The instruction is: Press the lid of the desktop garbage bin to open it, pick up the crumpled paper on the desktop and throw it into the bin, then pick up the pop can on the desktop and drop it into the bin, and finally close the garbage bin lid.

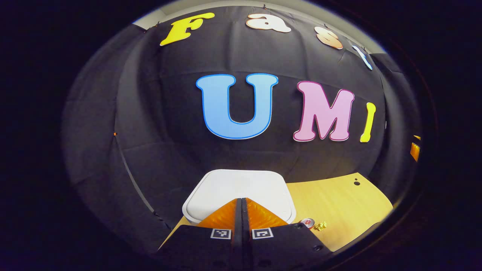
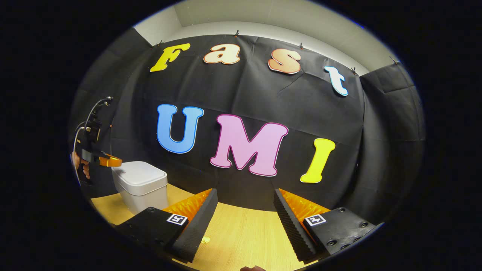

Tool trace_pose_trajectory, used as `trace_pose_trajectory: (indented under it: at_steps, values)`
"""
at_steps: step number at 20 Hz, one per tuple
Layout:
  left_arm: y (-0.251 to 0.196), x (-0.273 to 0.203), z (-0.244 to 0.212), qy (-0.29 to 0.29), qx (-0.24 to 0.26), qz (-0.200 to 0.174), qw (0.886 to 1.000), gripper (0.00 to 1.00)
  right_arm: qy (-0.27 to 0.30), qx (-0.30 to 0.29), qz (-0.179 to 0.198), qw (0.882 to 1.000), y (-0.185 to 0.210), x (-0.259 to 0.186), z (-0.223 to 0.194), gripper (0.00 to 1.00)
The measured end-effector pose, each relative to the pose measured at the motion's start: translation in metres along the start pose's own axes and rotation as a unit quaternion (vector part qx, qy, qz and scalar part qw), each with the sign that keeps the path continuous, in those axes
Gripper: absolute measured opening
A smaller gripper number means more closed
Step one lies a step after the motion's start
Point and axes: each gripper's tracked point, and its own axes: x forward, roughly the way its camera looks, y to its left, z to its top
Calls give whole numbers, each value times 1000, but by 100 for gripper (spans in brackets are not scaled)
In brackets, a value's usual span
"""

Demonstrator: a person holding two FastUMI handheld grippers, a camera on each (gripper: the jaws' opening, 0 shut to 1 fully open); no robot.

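The white garbage bin [image 1: 241,188] stands on the wooden table with its lid down. My left gripper [image 1: 241,200] is shut with nothing between its fingers, its tips over the near part of the lid. In the right gripper view the left gripper [image 2: 111,162] hangs by the left edge of the bin [image 2: 143,182]; whether it touches the lid is unclear. To the right of the bin lie the pop can [image 1: 307,223], seen from its top, and a small yellow crumpled paper [image 1: 321,226]. My right gripper [image 2: 244,192] is open above the table, with a small yellow scrap [image 2: 205,239] on the wood below it.
The light wooden table [image 1: 339,203] runs to the right of the bin and ends at the booth's black cloth wall. Two small dark holes [image 1: 356,183] mark its far right corner. A hand [image 2: 83,165] holds the left gripper.
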Motion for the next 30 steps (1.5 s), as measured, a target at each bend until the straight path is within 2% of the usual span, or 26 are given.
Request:
trace_pose_trajectory:
  at_steps: [2, 4, 6, 8, 11, 16, 18, 25, 30]
  values:
    - [-3, 10, -11, 20, -2, -7, 1000, 5, 6, 0, -2, 1000, -1, 1, -5, 96]
    - [-2, 11, -36, 67, -5, -8, 998, 5, 14, -1, -4, 1000, -2, 3, -11, 97]
    - [-1, 14, -24, 34, 14, -7, 999, 7, 20, 1, -5, 1000, -2, 5, -15, 96]
    - [-1, 12, -37, 61, 11, 0, 998, 6, 24, 3, -3, 1000, 0, 6, -18, 97]
    - [-2, 11, -34, 60, 10, -1, 998, 6, 30, 9, 5, 999, 6, 7, -21, 97]
    - [2, 5, -8, 9, 15, 10, 1000, 5, 42, 9, 12, 999, 4, 10, -31, 96]
    - [1, -2, 15, -25, 22, 12, 999, 6, 44, 9, 14, 999, 2, 10, -32, 97]
    - [2, -26, 59, -68, 30, 22, 997, 5, 44, 7, 24, 999, 7, 7, -33, 97]
    - [-4, -64, 81, -107, 31, 25, 993, 5, 46, 19, 41, 998, 15, 11, -40, 97]
